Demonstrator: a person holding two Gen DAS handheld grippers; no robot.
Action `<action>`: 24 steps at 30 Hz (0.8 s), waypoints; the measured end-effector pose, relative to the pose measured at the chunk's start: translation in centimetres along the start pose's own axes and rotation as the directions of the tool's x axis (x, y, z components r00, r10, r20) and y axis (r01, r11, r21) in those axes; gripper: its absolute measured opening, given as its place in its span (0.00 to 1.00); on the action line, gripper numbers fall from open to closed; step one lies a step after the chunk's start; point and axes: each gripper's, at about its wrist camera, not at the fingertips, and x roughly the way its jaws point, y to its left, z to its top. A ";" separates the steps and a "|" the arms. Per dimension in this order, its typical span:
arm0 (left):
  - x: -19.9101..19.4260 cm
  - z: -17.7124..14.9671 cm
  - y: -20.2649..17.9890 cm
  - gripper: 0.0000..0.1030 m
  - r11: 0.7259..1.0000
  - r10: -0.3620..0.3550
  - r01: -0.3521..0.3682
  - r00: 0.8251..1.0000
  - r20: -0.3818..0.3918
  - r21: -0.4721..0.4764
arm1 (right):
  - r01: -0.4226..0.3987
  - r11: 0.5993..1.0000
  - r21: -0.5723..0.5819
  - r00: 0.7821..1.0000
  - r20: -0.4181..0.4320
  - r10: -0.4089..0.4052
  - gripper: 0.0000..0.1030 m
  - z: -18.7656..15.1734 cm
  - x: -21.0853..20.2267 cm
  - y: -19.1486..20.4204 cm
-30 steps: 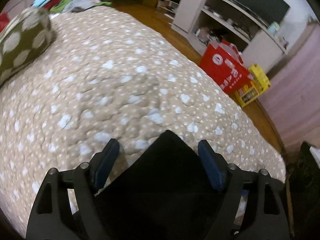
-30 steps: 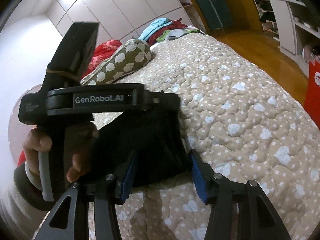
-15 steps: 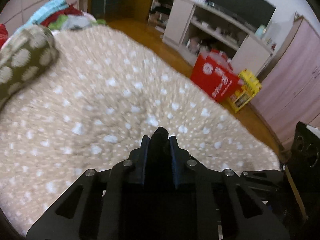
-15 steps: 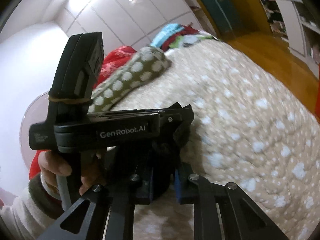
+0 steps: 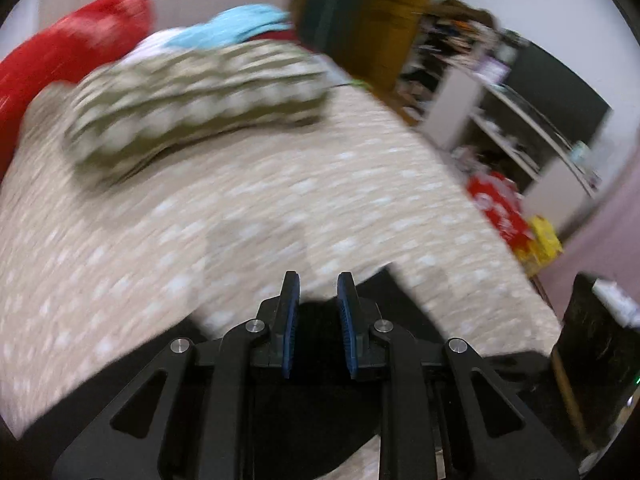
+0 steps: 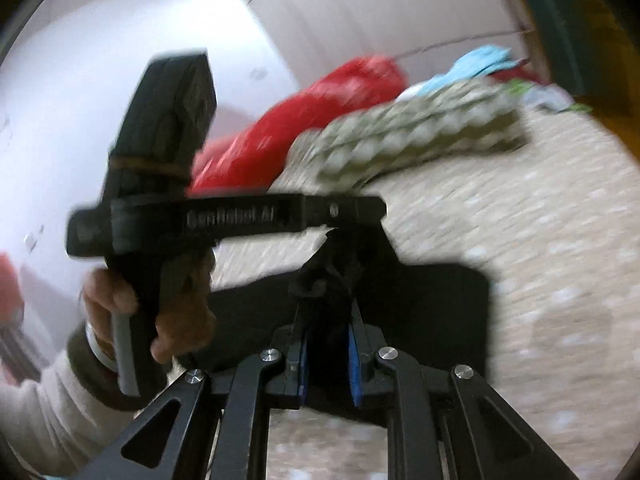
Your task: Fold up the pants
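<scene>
The black pants (image 5: pixel 404 300) lie on the spotted bedspread (image 5: pixel 280 200), with one edge lifted. My left gripper (image 5: pixel 318 280) is shut on a fold of that dark cloth, which shows between its blue pads (image 5: pixel 289 320). In the right wrist view, my right gripper (image 6: pixel 328 316) is shut on a bunched black edge of the pants (image 6: pixel 440 300). Just beyond and to its left is the left gripper's black body (image 6: pixel 240 216), held by a hand (image 6: pixel 180 312). Both views are smeared by motion.
A green spotted pillow (image 5: pixel 200 108) lies across the bed ahead. A red bundle (image 5: pixel 60 52) and light blue clothes (image 5: pixel 240 24) are behind it. To the right, off the bed, stand white shelves (image 5: pixel 520 128), a red bag (image 5: pixel 496 204) and a yellow box (image 5: pixel 544 240).
Both grippers went from open around the pants' edge to shut on it. They then lifted it and swept it across the bed toward the pillow.
</scene>
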 end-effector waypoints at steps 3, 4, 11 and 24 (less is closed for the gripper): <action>-0.8 -2.1 3.1 0.17 0.995 0.043 -0.043 0.999 -0.003 -0.088 | 0.023 1.000 -0.019 0.993 -0.117 -0.025 0.19 -1.7 4.5 1.4; -1.1 -2.6 3.7 0.18 0.993 0.056 -0.056 0.998 -0.003 -0.103 | 0.037 0.999 -0.030 0.990 -0.132 -0.040 0.20 -1.8 4.9 1.8; -3.0 -6.5 4.5 0.56 0.984 0.013 -0.011 1.000 0.010 -0.177 | -0.042 0.999 -0.010 0.998 -0.039 0.041 0.42 -0.6 -1.9 0.7; 1.6 -8.1 0.5 0.36 0.956 -0.088 0.064 0.993 -0.072 -0.286 | 0.052 0.975 0.214 0.996 0.065 -0.068 0.42 -0.2 -4.7 -6.3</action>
